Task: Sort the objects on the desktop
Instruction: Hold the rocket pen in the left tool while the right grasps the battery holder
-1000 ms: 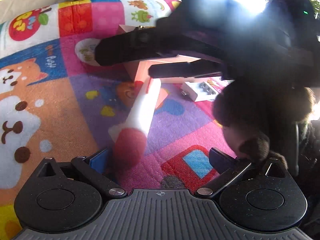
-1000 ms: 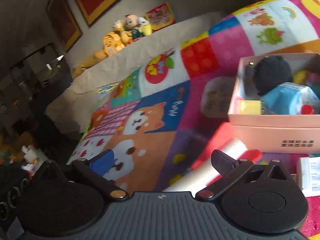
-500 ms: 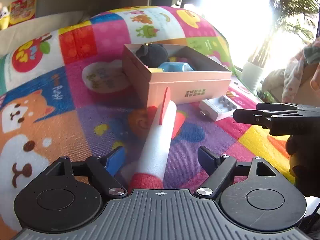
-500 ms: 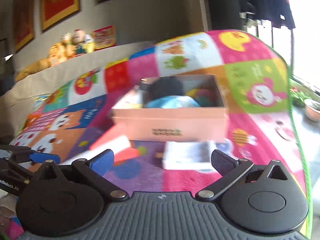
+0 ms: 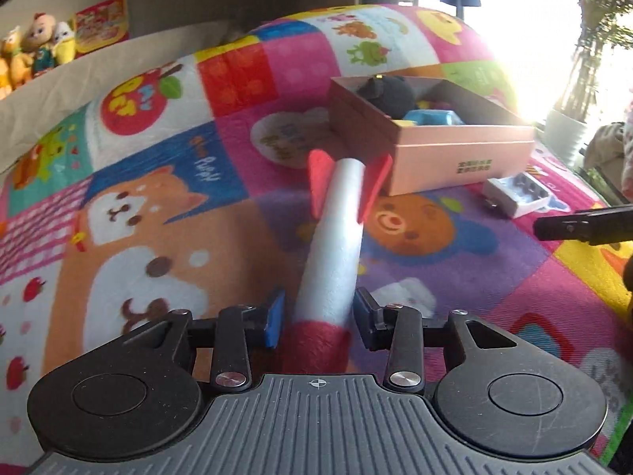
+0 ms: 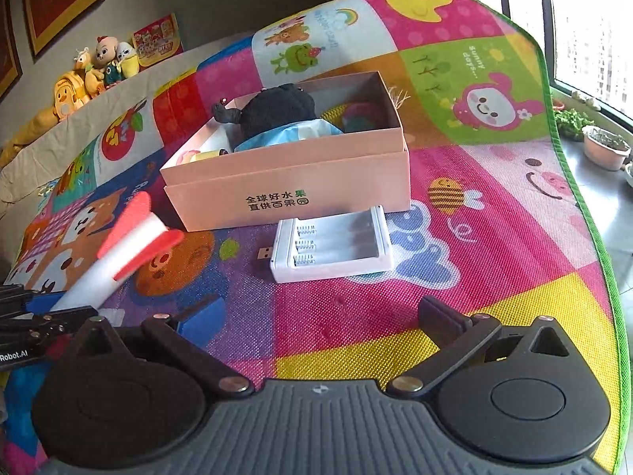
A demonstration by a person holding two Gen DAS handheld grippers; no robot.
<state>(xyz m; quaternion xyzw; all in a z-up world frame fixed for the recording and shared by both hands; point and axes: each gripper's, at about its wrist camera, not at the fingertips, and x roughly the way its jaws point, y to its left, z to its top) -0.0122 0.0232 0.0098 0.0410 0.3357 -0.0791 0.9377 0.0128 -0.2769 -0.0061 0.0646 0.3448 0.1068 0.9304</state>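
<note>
A white foam rocket (image 5: 336,237) with red fins and a red nose lies pointing away from me on the colourful play mat (image 5: 158,237). My left gripper (image 5: 319,314) is closing on its nose end, and both pads touch its sides. In the right wrist view the rocket (image 6: 118,253) slants up from the left gripper (image 6: 39,316) at the lower left. My right gripper (image 6: 316,310) stands open over bare mat with nothing between its fingers. A white battery charger (image 6: 332,245) lies just ahead of it. Behind that sits the pink box (image 6: 285,182).
The pink box (image 5: 455,150) holds a black plush toy (image 6: 277,111), a light blue item and other small things. The right gripper's fingers (image 5: 585,223) reach in from the right edge. Stuffed toys (image 6: 99,67) line a ledge at the back left. Plant pots (image 6: 605,150) stand beyond the mat's green edge.
My left jaws have drawn in from wide open onto the rocket's nose end. The right gripper swung away from the rocket and now faces the charger and the box.
</note>
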